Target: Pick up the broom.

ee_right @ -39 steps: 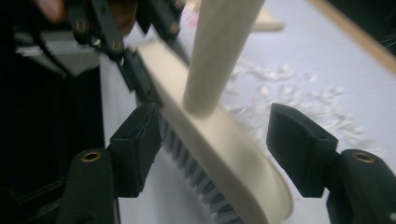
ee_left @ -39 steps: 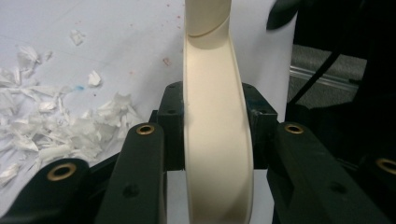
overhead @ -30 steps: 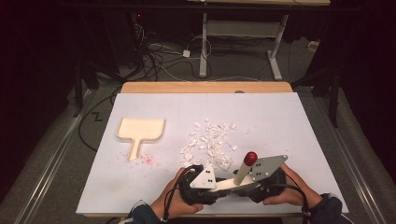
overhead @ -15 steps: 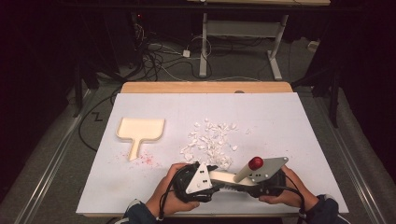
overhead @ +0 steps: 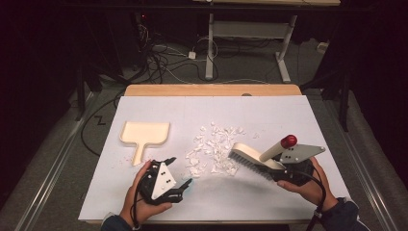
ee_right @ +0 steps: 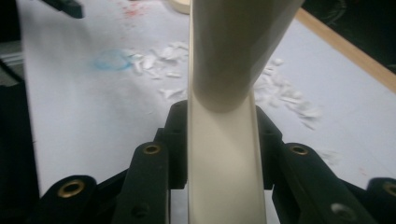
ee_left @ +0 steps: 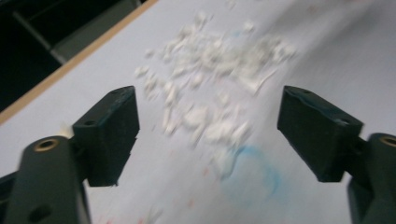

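On the white table cover, a scatter of white scraps lies near the middle, with a cream dustpan well apart to its left. The right gripper has its 2 jaws clamped on a cream brush, whose dark bristles rest just beside the scraps; the red knob at the handle's end shows from the high view, while the right gripper view gives the cream handle pinched between the black jaws. The left gripper sits near the table's front edge with its 2 jaws wide apart and nothing between them. The left gripper view adds a faint blue ring mark on the cover just before the scraps, blurred. No readable writing or label can be made out
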`<state>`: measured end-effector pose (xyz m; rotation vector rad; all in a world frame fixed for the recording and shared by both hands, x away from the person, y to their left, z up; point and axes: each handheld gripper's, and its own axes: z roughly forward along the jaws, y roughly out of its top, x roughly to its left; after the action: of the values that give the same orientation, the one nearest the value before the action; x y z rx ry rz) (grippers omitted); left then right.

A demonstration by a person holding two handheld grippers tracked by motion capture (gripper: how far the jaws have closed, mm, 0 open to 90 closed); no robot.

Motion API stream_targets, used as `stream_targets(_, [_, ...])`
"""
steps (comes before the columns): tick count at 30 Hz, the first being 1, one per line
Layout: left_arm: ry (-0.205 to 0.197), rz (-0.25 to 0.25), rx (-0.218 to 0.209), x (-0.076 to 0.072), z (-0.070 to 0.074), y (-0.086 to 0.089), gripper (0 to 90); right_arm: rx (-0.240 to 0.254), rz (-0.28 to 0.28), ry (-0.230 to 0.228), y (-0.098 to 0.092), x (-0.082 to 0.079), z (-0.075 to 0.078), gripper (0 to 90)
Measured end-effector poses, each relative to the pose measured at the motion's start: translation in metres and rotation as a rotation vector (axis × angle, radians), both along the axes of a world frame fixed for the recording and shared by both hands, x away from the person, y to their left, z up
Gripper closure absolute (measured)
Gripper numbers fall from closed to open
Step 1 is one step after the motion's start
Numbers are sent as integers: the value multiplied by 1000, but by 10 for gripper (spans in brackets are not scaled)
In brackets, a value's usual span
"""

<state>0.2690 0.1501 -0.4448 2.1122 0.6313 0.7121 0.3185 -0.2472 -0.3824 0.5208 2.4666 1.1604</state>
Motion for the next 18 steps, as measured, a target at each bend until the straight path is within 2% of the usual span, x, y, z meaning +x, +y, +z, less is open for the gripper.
stream_targets(2, [5, 13, 4, 0, -3, 6, 171, 0, -20, -4, -4, 3, 1, 676])
stream_targets(3, [14, 40, 21, -1, -9, 16, 170, 1, -36, -4, -5, 5, 1, 676])
stream_targets(7, [27, 79, 27, -6, -15, 30, 168, 1, -78, -7, -10, 10, 1, 676])
stream_targets(13, [33, 120, 52, -13, -24, 39, 168, -4, -116, -12, -15, 15, 0, 676])
stream_targets(18, [41, 120, 47, -17, -26, 40, 168, -4, -144, -16, -18, 17, -1, 676])
